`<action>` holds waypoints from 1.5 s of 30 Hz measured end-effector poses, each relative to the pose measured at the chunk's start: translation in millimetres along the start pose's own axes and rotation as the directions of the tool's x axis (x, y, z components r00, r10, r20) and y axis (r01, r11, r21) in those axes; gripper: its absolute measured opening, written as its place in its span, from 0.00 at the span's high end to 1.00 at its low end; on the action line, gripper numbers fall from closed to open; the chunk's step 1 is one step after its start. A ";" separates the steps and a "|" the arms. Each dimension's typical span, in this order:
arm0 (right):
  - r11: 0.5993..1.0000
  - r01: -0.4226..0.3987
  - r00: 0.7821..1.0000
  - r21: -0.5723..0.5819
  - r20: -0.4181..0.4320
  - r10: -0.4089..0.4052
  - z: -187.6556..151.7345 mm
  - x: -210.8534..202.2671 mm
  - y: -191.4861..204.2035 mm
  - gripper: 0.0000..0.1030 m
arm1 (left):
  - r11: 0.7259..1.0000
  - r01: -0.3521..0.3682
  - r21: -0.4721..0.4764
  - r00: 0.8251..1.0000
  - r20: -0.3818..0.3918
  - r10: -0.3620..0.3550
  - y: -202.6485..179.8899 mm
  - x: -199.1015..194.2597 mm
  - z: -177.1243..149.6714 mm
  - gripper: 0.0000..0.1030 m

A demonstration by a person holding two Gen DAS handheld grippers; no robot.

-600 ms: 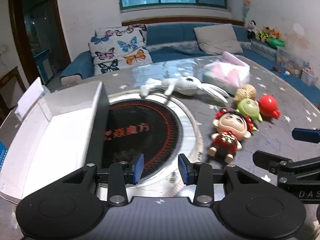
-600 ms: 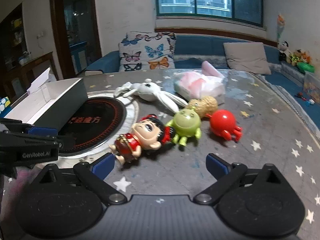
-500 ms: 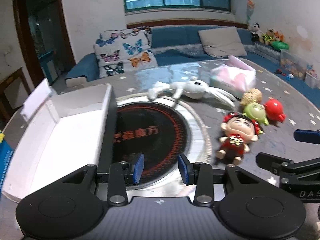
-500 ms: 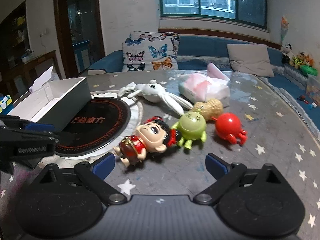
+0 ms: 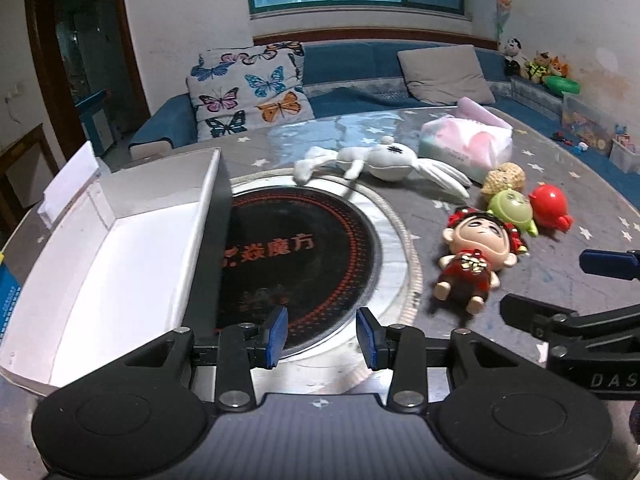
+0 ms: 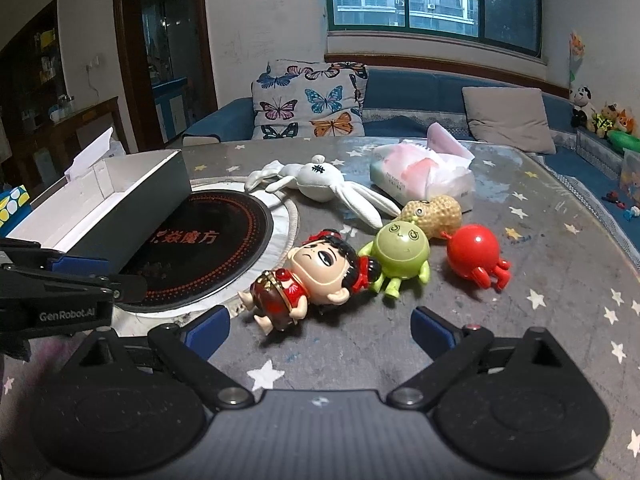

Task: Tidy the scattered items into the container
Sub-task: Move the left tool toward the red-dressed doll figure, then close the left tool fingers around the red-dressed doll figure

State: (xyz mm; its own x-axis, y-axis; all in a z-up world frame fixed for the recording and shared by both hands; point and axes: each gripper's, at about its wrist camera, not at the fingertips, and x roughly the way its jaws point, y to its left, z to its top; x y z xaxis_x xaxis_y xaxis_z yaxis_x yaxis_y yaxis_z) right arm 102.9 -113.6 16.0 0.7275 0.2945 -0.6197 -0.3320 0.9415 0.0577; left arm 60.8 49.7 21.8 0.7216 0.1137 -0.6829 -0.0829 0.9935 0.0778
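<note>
On the left of the tabletop the open white box lies empty, its dark side wall along the edge of the round black cooktop; compared with half a second ago it fills less of the left wrist view and more of its far flap shows, so the left tool has drawn back and risen a little. Its blue pads stand a moderate gap apart over the cooktop's near rim with nothing between them. Further right, the toys lie just as they did: the white rabbit plush beside the tissue pack, then the red-dressed doll on its back, touching the green figure, with the peanut toy behind and the red octopus just beside. The right tool has its pads spread wide and empty, and the doll now sits larger and nearer between them than before, so this tool has closed in on it. I judge that no toy has yet gone into the box and that the doll is the first pick, after which it must be carried left across the cooktop.
</note>
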 end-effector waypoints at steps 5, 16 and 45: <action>1.000 0.010 1.000 0.009 -0.007 -0.010 -2.0 2.2 -5.1 0.04 | 1.000 0.021 0.019 1.000 0.001 -0.021 -8.9 3.5 1.8 0.60; 1.000 0.007 1.000 0.007 -0.009 -0.007 -0.8 6.8 -8.0 0.05 | 0.997 0.065 0.039 0.998 -0.010 -0.065 -18.8 13.4 12.7 0.60; 0.993 -0.120 0.992 -0.017 -0.052 0.119 16.8 52.3 -12.0 0.18 | 0.936 0.336 0.107 0.939 -0.122 -0.323 -44.5 55.7 69.1 0.60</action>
State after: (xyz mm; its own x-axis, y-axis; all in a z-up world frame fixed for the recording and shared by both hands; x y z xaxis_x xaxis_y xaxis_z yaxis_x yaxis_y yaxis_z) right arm 155.0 -106.7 -4.0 0.6506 0.3959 -0.6481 -0.4272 0.8963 0.1187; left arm 152.2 11.8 30.5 0.6204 -0.2141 -0.7545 0.2384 0.9680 -0.0787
